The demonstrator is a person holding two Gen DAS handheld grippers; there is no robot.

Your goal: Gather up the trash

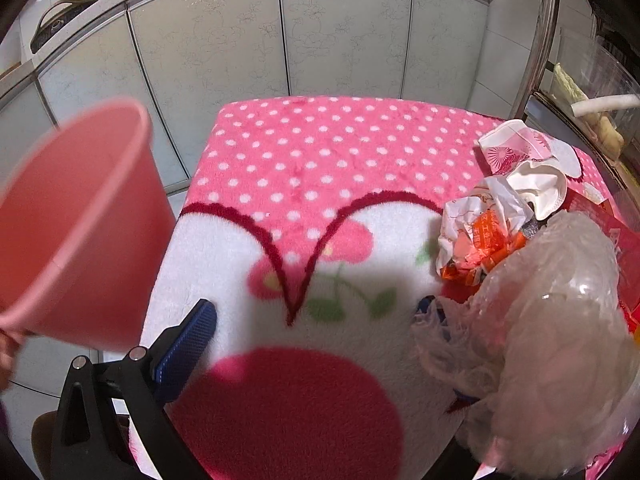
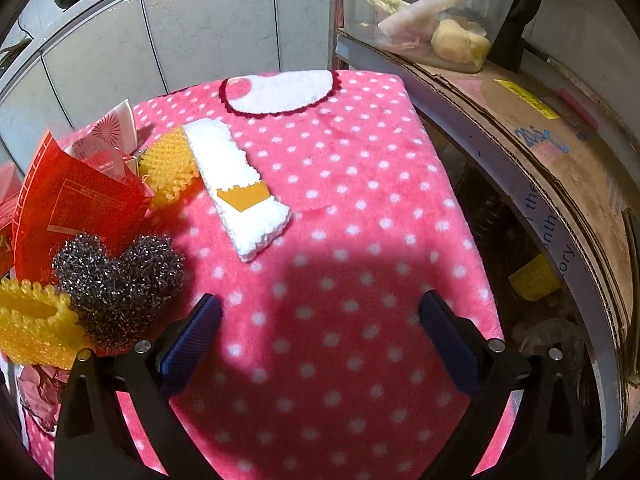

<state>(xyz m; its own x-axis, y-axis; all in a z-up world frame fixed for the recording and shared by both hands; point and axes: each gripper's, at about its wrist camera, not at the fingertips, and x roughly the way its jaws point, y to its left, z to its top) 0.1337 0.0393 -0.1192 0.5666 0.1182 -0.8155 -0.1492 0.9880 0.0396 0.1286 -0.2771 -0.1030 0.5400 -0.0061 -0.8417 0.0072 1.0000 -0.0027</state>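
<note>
In the left wrist view a crumpled clear plastic bag [image 1: 552, 312] lies at the right, covering most of the right finger, of which only a blue tip shows. My left gripper [image 1: 316, 308] stands open over the pink and white blanket [image 1: 320, 152]. Behind the bag sit an orange wrapper [image 1: 488, 240] and a crushed paper cup [image 1: 516, 152]. A pink bin [image 1: 80, 220], blurred, tilts at the left with a hand [image 1: 6, 348] at its rim. My right gripper [image 2: 320, 306] is open above bare blanket [image 2: 360, 168]; a red wrapper [image 2: 72, 200] lies to its left.
A white cloth with an orange label [image 2: 240, 188], two yellow scrubbers [image 2: 172, 168] [image 2: 36, 328] and steel wool [image 2: 116, 276] lie on the blanket. A cardboard-lined shelf [image 2: 540, 128] with a clear food box [image 2: 440, 20] stands at the right. Grey cabinet doors [image 1: 240, 40] are behind.
</note>
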